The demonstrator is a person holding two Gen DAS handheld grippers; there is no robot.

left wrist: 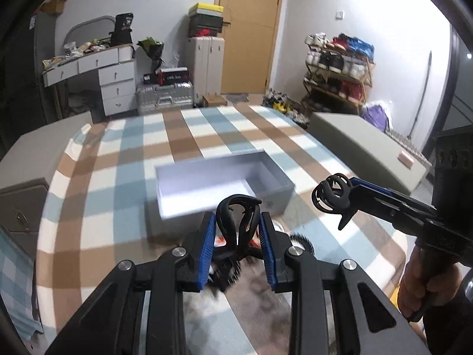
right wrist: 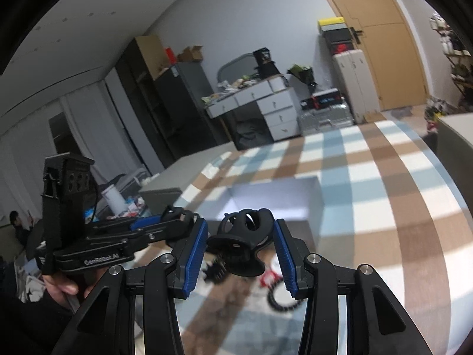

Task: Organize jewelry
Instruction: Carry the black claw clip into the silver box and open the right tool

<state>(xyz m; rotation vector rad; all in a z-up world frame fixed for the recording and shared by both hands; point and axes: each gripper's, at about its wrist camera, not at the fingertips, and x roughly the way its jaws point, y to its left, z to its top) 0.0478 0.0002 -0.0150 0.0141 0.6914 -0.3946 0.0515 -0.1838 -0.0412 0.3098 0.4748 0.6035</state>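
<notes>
Still Early: Two Hair Clips Lifted, Box Empty

Both tongs carry a black hair clip above the checked cloth. The left tongs (left wrist: 236,230) are clamped on a curved claw clip (left wrist: 236,219), with the blue pads pressing on its two sides. The right tongs (right wrist: 241,236) hold a rounder claw clip (right wrist: 245,230); in the left wrist view this rounder claw clip (left wrist: 331,198) sticks out from the tips of the right tongs (left wrist: 351,192), beside the near right corner of the box.

The open grey box (left wrist: 283,174) lies on the checked cloth (left wrist: 118,177) just ahead of both tongs, and its inside looks empty as far as the pictures show. So nothing seems sorted yet. Below the tongs some more small pieces lie on the cloth, among them a dark toothed ring (right wrist: 283,298) and something red and white (right wrist: 270,276); they are blurred. It appears that the two clips must go into the box first, and the pieces on the cloth after them.
</notes>
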